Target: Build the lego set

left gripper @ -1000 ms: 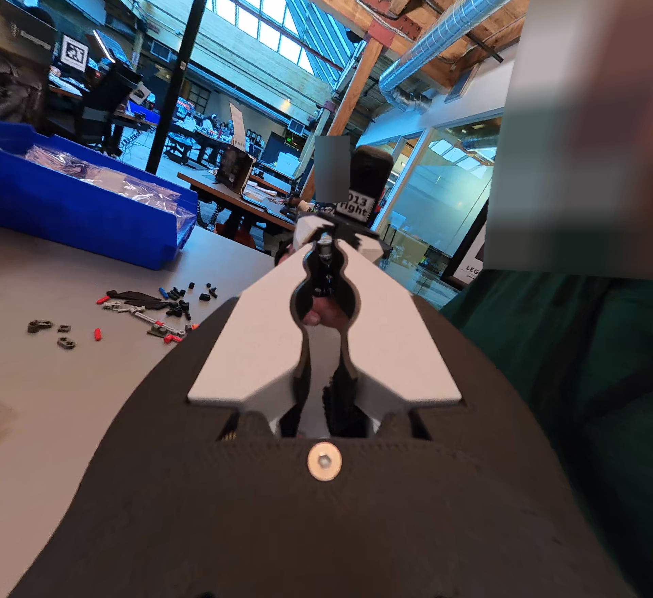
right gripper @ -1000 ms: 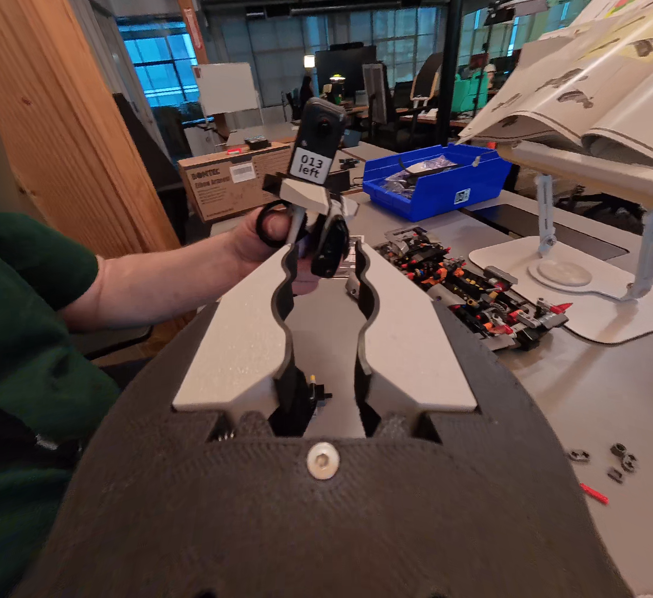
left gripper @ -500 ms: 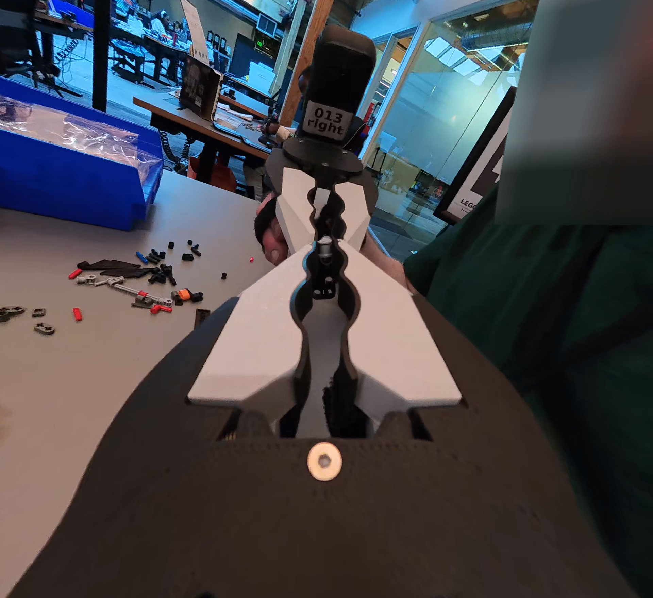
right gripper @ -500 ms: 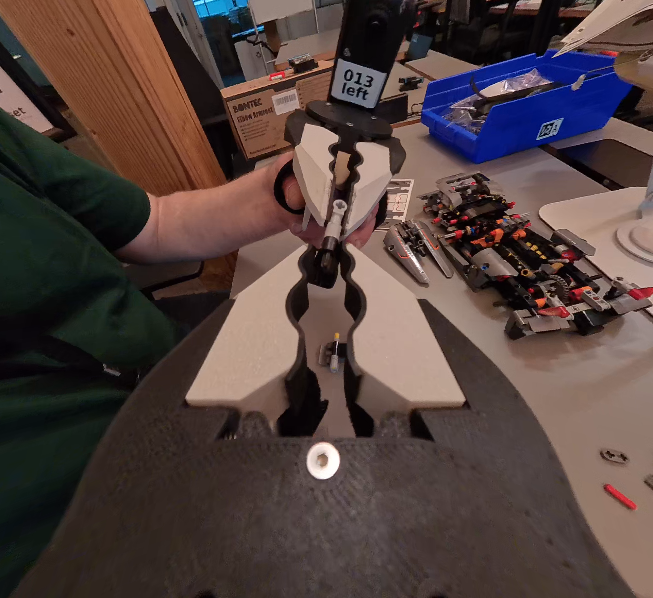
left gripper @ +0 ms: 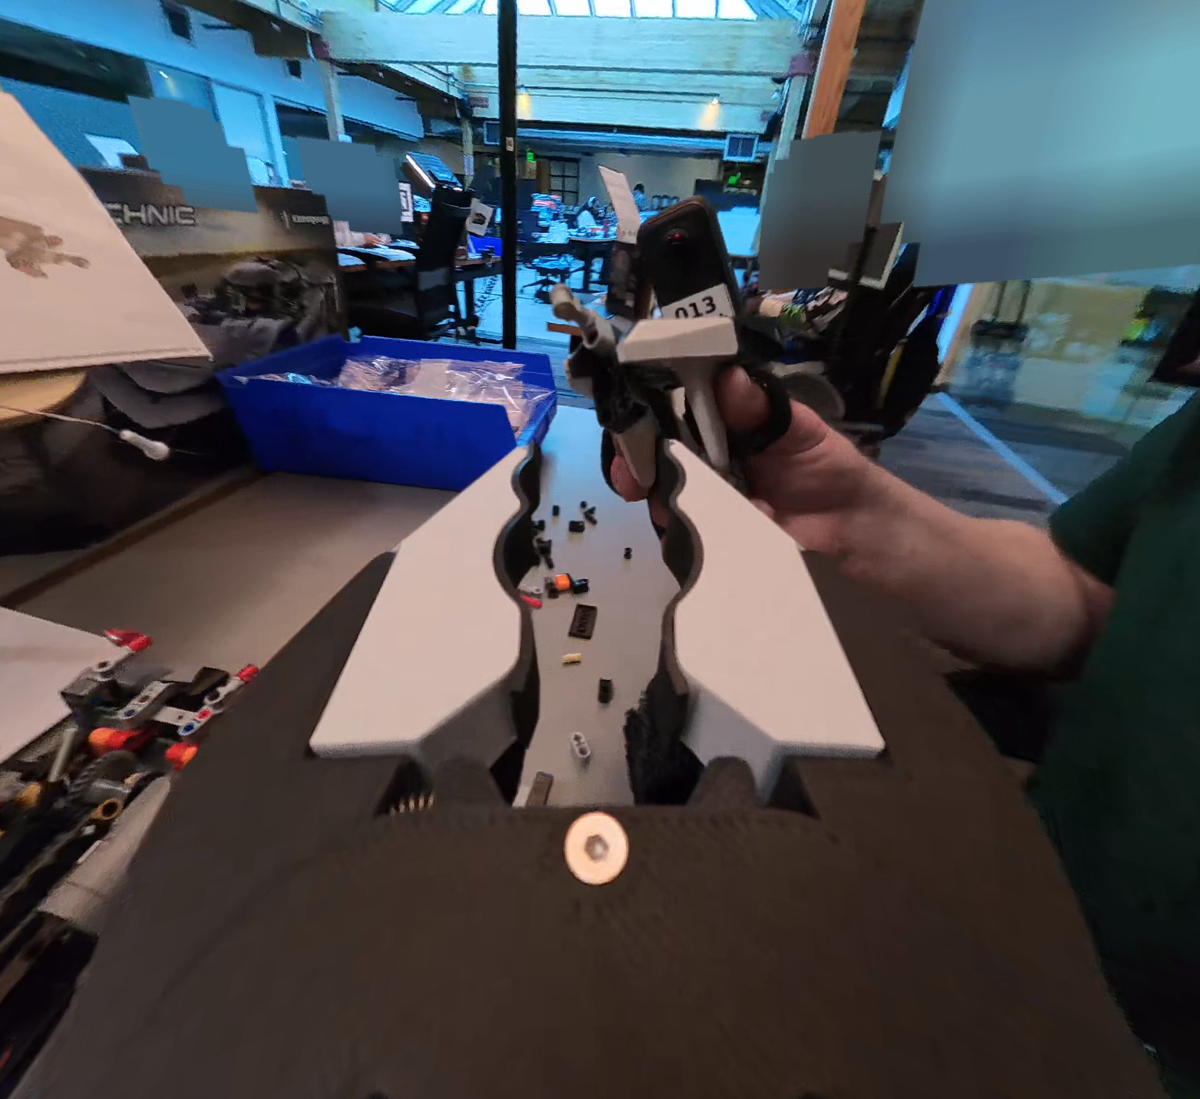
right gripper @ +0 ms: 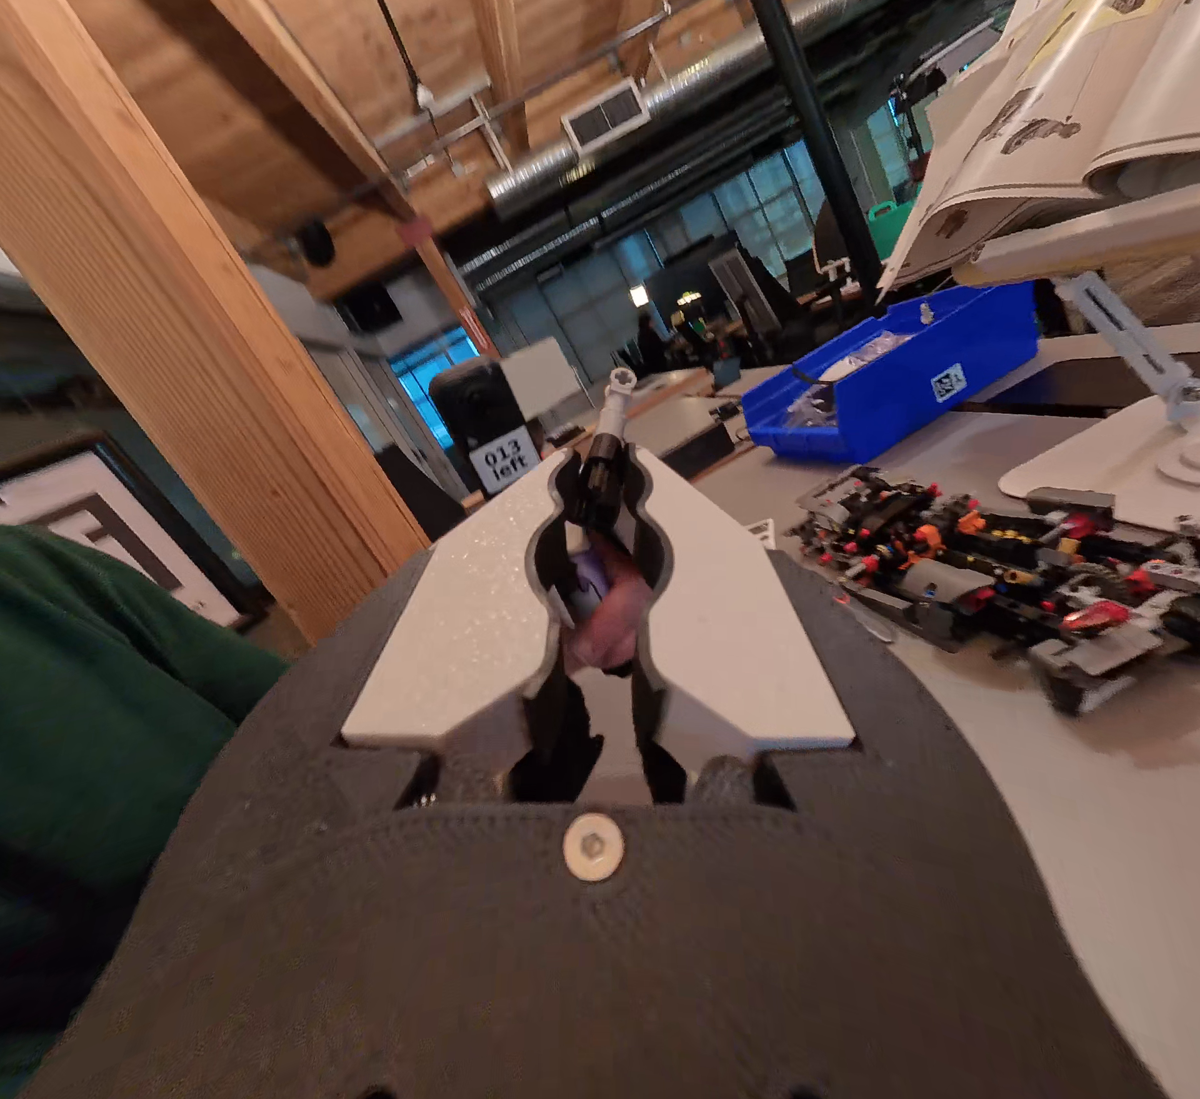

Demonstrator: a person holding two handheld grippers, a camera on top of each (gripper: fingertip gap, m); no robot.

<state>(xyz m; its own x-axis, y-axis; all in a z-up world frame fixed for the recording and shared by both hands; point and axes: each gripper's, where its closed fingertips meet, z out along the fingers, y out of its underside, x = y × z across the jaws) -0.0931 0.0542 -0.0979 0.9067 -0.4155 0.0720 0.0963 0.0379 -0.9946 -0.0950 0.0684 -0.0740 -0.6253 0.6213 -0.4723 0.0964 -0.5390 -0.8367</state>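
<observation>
Two hand-held grippers: left hand-held gripper [left gripper: 600, 483] spread wide, empty; right hand-held gripper [right gripper: 600, 470] clamped on one black-and-white lego axle piece [right gripper: 604, 451], raised off the bench [right gripper: 1071, 808]. One part-built lego car [right gripper: 1013, 568] on bench. One blue bin [left gripper: 389, 419] holds clear bags. White labels on both.

Left of the blue plastic bin [left gripper: 383, 432] the grey tabletop [left gripper: 247, 555] lies bare; nearer than the bin, small scattered black and red pieces [left gripper: 565, 581] and the half-built black-and-orange car chassis [right gripper: 974, 561] crowd it
</observation>
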